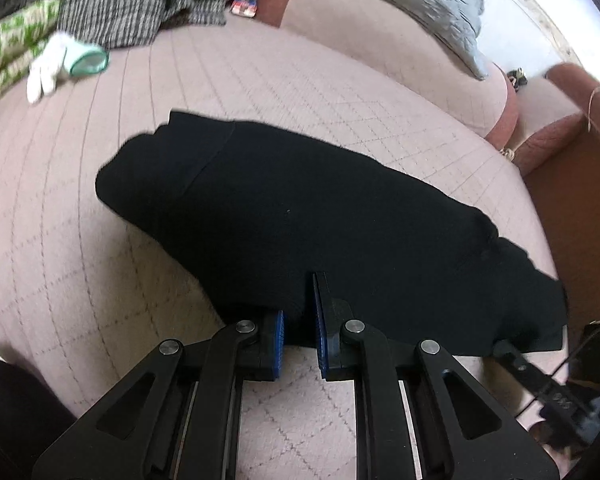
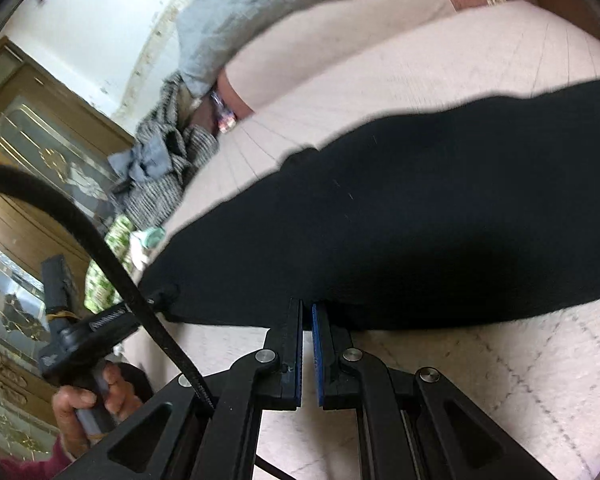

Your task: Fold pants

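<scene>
Black pants (image 1: 300,216) lie folded lengthwise on a pink quilted bed (image 1: 100,264), running from upper left to lower right. My left gripper (image 1: 300,312) is shut on the near edge of the pants, with cloth bunched between the blue pads (image 1: 321,320). In the right wrist view the pants (image 2: 400,220) fill the middle. My right gripper (image 2: 307,308) is shut on their near edge, the jaws almost touching. The left gripper (image 2: 156,300) also shows there at the left, held by a hand (image 2: 88,404), gripping the pants' edge.
A white glove with a green cuff (image 1: 60,64), a green patterned cloth (image 1: 12,44) and a pile of striped grey clothes (image 1: 140,8) lie at the bed's far side. A grey pillow (image 1: 400,4) rests on the pink headboard. A wooden glass cabinet (image 2: 32,184) stands beside the bed.
</scene>
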